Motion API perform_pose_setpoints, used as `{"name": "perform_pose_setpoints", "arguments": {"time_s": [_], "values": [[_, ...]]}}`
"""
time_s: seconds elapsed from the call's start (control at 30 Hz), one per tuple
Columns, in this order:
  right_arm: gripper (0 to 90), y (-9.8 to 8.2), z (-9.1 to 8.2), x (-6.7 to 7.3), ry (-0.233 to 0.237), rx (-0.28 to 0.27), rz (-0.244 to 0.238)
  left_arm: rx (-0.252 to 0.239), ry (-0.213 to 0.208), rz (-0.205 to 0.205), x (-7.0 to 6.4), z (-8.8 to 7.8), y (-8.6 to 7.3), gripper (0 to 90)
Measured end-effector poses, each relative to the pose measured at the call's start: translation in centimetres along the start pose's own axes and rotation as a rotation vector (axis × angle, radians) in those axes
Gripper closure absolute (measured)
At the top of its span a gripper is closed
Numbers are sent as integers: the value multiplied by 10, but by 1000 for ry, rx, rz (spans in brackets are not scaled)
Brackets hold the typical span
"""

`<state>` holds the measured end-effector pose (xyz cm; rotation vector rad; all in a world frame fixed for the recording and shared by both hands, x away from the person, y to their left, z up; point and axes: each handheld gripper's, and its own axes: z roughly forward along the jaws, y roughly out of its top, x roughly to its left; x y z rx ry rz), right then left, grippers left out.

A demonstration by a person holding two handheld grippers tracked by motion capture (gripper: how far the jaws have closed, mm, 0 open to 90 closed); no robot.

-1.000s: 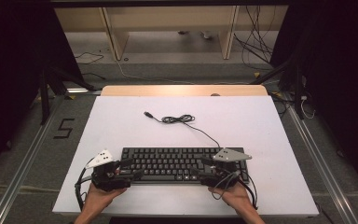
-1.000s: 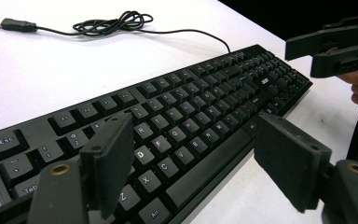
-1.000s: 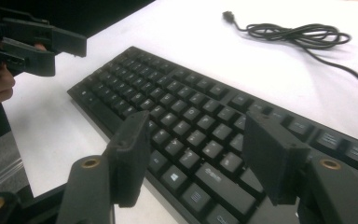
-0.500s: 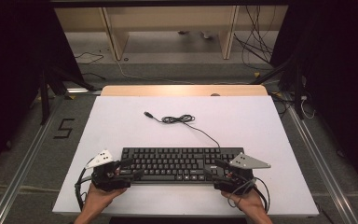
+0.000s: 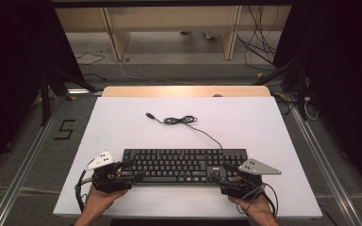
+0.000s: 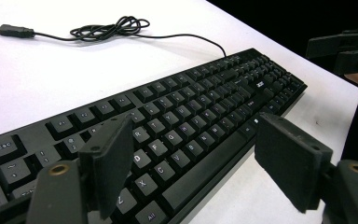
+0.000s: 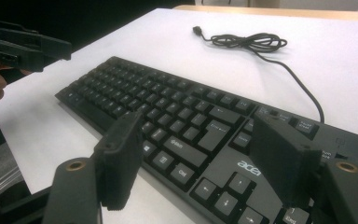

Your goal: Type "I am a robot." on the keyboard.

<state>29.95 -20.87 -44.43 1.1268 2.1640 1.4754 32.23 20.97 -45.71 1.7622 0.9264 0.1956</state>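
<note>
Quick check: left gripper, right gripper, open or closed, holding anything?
Left gripper: open, astride the keyboard's left front edge, holding nothing.
Right gripper: open, jaws just widened, above the keyboard's right end, holding nothing.

The keyboard (image 5: 185, 165) lies on the table (image 5: 264, 127) near its front edge, lengthwise along it. Its cable (image 5: 184, 120) runs back toward the middle, coiled there. The left hand-held gripper (image 5: 133, 170) sits at the keyboard's left end, the right hand-held gripper (image 5: 220, 173) at its right end.

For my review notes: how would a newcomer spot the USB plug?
Start at the white table. From the black keyboard follow its cable back to the tangled coil. The plug is the small dark tip left of that coil.
</note>
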Motion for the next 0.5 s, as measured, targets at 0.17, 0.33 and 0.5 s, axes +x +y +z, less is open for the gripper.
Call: {"name": "perform_pose_setpoints", "arguments": {"time_s": [0.17,0.33,0.5], "values": [[355,1,-1,0,-7,-10,3,4,-1,3,0,0,0,277],[356,1,-1,0,-10,-16,-1,3,0,-1,0,1,0,277],[356,1,-1,0,-10,-16,0,4,2,-1,0,1,0,277]]}}
